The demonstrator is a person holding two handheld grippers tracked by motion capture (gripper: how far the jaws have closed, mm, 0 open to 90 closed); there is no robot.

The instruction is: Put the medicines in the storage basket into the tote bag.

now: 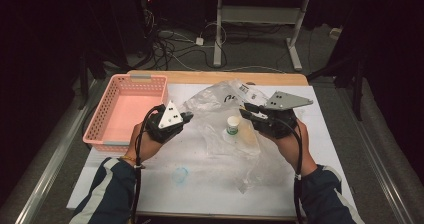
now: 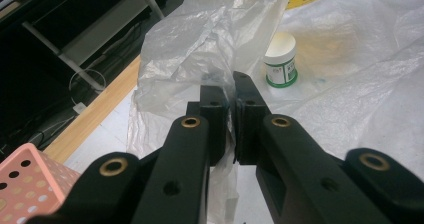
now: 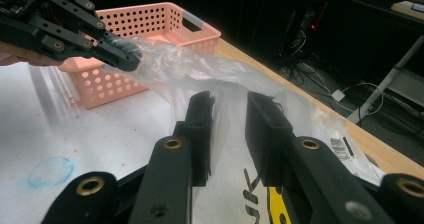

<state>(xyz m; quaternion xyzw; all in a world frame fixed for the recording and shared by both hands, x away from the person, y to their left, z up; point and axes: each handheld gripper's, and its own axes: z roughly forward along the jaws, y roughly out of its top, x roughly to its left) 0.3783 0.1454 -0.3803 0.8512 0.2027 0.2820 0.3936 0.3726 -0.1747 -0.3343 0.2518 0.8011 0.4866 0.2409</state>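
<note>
A clear, crumpled plastic bag [image 1: 215,104] lies across the middle of the white table. A small white jar [image 1: 232,125] with a green label stands upright amid its film; I cannot tell whether it is inside the bag. My left gripper [image 1: 189,116] is at the bag's left edge, and in the left gripper view [image 2: 229,91] its jaws are shut on a fold of the bag [image 2: 200,39], with the jar [image 2: 281,59] beyond. My right gripper [image 1: 244,109] is at the bag's right side. In the right gripper view [image 3: 230,101] its jaws stand apart, with loose film [image 3: 225,84] running between them.
A pink perforated basket [image 1: 100,114] sits at the table's left, and in the right gripper view this basket [image 3: 145,19] is behind the left gripper [image 3: 120,56]. A faint blue ring [image 1: 181,174] marks the table near the front. Cables and desk legs lie beyond the far wooden edge [image 1: 200,77].
</note>
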